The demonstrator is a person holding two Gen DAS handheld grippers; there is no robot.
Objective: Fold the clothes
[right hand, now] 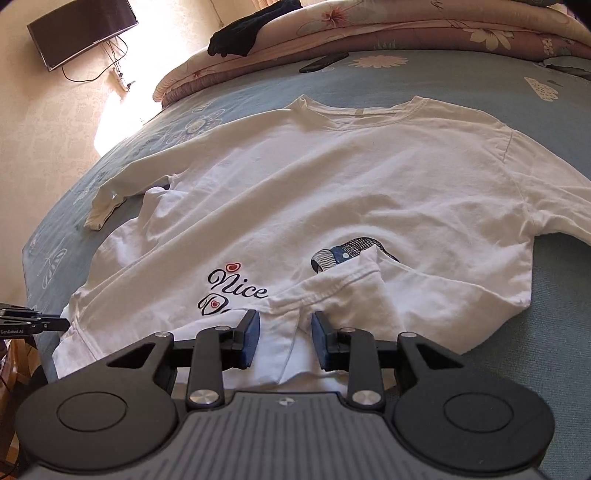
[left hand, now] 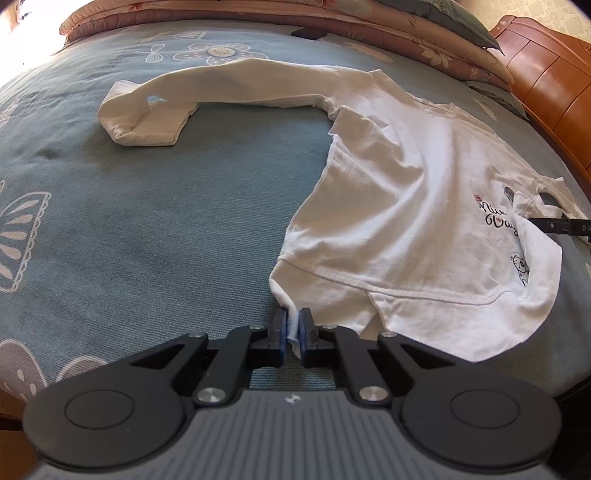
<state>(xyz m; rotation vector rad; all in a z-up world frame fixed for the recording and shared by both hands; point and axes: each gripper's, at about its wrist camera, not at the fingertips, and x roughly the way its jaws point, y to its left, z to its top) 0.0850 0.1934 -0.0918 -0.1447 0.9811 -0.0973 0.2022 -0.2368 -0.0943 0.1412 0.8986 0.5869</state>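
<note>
Left tongs [left hand: 294, 334] clamp shirt [right hand: 332, 177] hem corner; right tongs [right hand: 285, 341] gape astride the hem, so pinch both layers before lifting.

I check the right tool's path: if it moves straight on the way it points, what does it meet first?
Probably the folded-up hem of the white shirt, bunched just ahead of the right tool; depth is unclear.

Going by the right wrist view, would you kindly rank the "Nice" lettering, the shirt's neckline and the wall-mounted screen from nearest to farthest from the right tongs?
1. "Nice" lettering, just ahead, slightly left.
2. Neckline, mid-bed, centre.
3. Screen, far wall, upper left.
</note>
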